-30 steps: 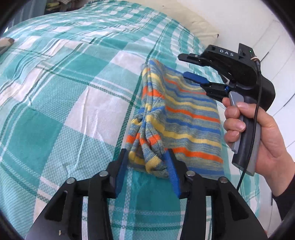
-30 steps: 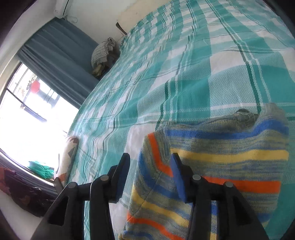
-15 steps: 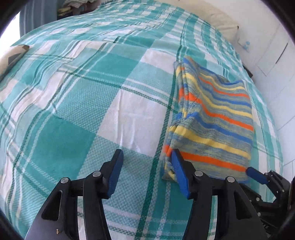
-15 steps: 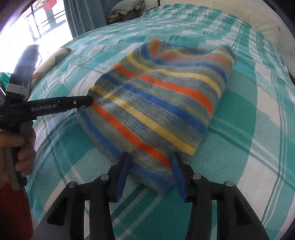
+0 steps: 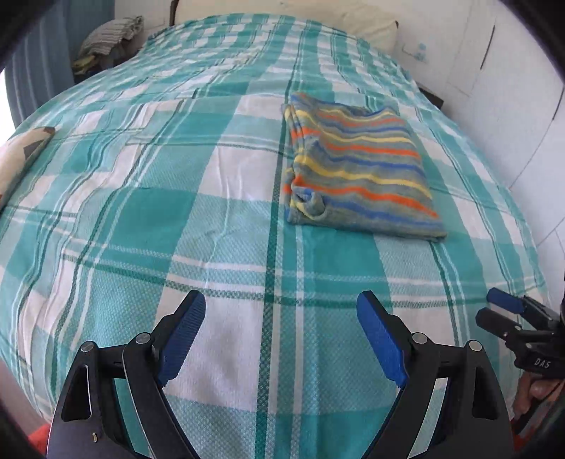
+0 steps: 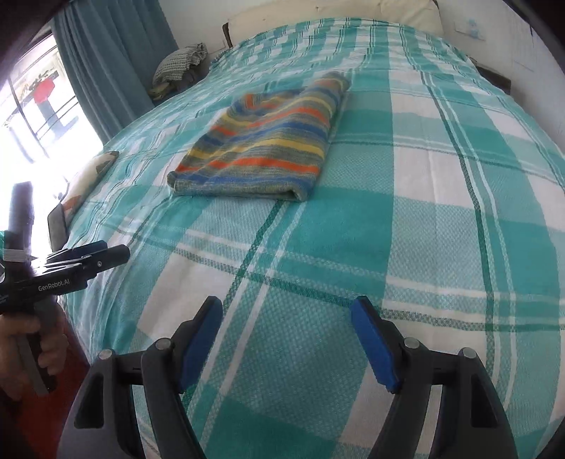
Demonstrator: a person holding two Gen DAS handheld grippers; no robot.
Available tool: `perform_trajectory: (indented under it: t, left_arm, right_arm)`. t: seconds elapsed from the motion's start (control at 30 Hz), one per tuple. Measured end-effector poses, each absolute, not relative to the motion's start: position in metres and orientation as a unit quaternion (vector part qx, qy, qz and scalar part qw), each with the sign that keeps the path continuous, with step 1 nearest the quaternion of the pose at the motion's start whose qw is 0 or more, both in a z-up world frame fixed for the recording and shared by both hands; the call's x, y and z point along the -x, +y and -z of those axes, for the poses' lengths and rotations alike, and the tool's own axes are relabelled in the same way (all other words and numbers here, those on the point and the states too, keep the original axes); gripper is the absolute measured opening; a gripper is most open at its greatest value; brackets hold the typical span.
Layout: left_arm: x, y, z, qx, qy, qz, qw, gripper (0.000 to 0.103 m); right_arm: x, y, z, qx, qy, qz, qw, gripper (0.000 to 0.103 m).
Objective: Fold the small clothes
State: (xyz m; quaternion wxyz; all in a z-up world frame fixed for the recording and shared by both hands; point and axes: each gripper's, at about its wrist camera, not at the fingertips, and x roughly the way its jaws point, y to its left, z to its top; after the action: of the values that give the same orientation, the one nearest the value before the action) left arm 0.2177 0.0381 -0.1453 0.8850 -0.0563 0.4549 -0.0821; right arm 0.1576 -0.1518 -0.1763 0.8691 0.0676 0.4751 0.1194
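Left wrist view: one striped knit garment [image 5: 356,169], grey with orange, yellow and blue bands, folded to a compact rectangle and lying flat on the bed [image 5: 141,219], toward its far right part; a small bunched tuck shows at the near left corner of the fold. Right wrist view: same garment [image 6: 261,141], folded edge facing the camera, layers stacked evenly. Left claw [image 5: 280,328]: jaws opening, wide, nothing between them, over bare bedspread well short of the garment. Right claw [image 6: 286,335]: jaws opening, wide, likewise empty and well apart from the garment. Surroundings: teal-and-white plaid bedspread, pillow [image 5: 353,21] at the head, a heap of cloth [image 6: 180,67] beside the bed, teal curtain [image 6: 116,60] and bright window. Condition: fold appears complete. Risks, as judged: the bunched corner may spring loose and let the layers creep open on the soft bedding; a claw brought back low across the bedspread could snag the knit or drag the cover under it, skewing the stack.
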Motion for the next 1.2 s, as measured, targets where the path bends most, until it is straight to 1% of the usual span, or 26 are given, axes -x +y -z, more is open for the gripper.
perform_trajectory:
  t: [0.07, 0.1, 0.2, 0.3, 0.4, 0.47, 0.5, 0.53, 0.57, 0.6, 0.63, 0.67, 0.73, 0.8, 0.93, 1.0, 1.03, 1.07, 1.1, 1.13, 1.17, 1.2]
  left_arm:
    - [-0.252, 0.041, 0.131, 0.085, 0.444, 0.111, 0.885, 0.094]
    - [-0.273, 0.041, 0.129, 0.096, 0.449, 0.124, 0.880, 0.094]
    - [-0.334, 0.033, 0.133, 0.117, 0.473, 0.154, 0.860, 0.094]
    - [-0.385, 0.018, 0.150, 0.084, 0.502, 0.153, 0.847, 0.094]
    - [-0.416, 0.002, 0.168, 0.042, 0.515, 0.149, 0.843, 0.094]
    - [-0.427, -0.008, 0.178, 0.018, 0.519, 0.155, 0.840, 0.094]
    - [-0.430, -0.013, 0.182, 0.010, 0.520, 0.160, 0.839, 0.093]
    - [-0.431, -0.015, 0.186, 0.009, 0.518, 0.165, 0.839, 0.089]
    - [-0.431, -0.016, 0.189, 0.014, 0.513, 0.170, 0.841, 0.064]
    - [-0.432, -0.017, 0.192, 0.024, 0.514, 0.177, 0.839, 0.044]
    - [-0.434, -0.015, 0.193, 0.047, 0.521, 0.184, 0.832, 0.018]
    - [-0.433, -0.013, 0.191, 0.065, 0.521, 0.178, 0.832, 0.015]
    - [-0.428, -0.011, 0.179, 0.074, 0.514, 0.175, 0.837, 0.014]
    - [-0.415, -0.009, 0.156, 0.078, 0.492, 0.186, 0.847, 0.014]
    - [-0.384, -0.003, 0.096, 0.088, 0.448, 0.206, 0.865, 0.014]
    - [-0.374, -0.003, 0.075, 0.090, 0.438, 0.210, 0.870, 0.015]
    - [-0.372, -0.004, 0.072, 0.092, 0.440, 0.207, 0.869, 0.020]
    - [-0.372, -0.007, 0.075, 0.091, 0.450, 0.197, 0.866, 0.038]
    - [-0.371, -0.010, 0.085, 0.082, 0.467, 0.181, 0.861, 0.054]
    - [-0.367, -0.012, 0.099, 0.067, 0.482, 0.155, 0.859, 0.076]
    - [-0.359, -0.011, 0.115, 0.050, 0.490, 0.129, 0.860, 0.076]
    - [-0.344, -0.009, 0.127, 0.032, 0.498, 0.111, 0.860, 0.076]
  right_arm:
    - [-0.171, -0.164, 0.168, -0.083, 0.467, -0.117, 0.873, 0.075]
    - [-0.181, -0.171, 0.160, -0.097, 0.456, -0.120, 0.876, 0.075]
    - [-0.227, -0.189, 0.141, -0.136, 0.439, -0.128, 0.879, 0.082]
    - [-0.281, -0.200, 0.140, -0.179, 0.443, -0.146, 0.866, 0.083]
    - [-0.327, -0.200, 0.156, -0.215, 0.454, -0.165, 0.849, 0.083]
    - [-0.352, -0.193, 0.169, -0.224, 0.460, -0.174, 0.841, 0.083]
    - [-0.363, -0.187, 0.176, -0.226, 0.462, -0.183, 0.838, 0.080]
    - [-0.374, -0.180, 0.183, -0.227, 0.463, -0.193, 0.835, 0.073]
    - [-0.384, -0.172, 0.192, -0.225, 0.470, -0.199, 0.830, 0.069]
    - [-0.392, -0.162, 0.200, -0.217, 0.481, -0.197, 0.826, 0.058]
    - [-0.398, -0.153, 0.206, -0.199, 0.488, -0.186, 0.829, 0.043]
    - [-0.401, -0.143, 0.208, -0.173, 0.491, -0.172, 0.836, 0.040]
    - [-0.403, -0.130, 0.201, -0.143, 0.491, -0.160, 0.844, 0.030]
    - [-0.396, -0.123, 0.180, -0.130, 0.475, -0.172, 0.853, 0.028]
    - [-0.372, -0.120, 0.118, -0.120, 0.427, -0.204, 0.873, 0.028]
    - [-0.362, -0.121, 0.090, -0.116, 0.407, -0.215, 0.880, 0.028]
    - [-0.359, -0.123, 0.082, -0.120, 0.402, -0.216, 0.882, 0.028]
    - [-0.357, -0.128, 0.078, -0.132, 0.404, -0.215, 0.879, 0.029]
    - [-0.356, -0.133, 0.080, -0.146, 0.413, -0.210, 0.874, 0.033]
    - [-0.355, -0.140, 0.089, -0.159, 0.431, -0.198, 0.866, 0.037]
    - [-0.352, -0.151, 0.103, -0.167, 0.456, -0.180, 0.855, 0.051]
    - [-0.346, -0.160, 0.117, -0.160, 0.477, -0.151, 0.851, 0.067]
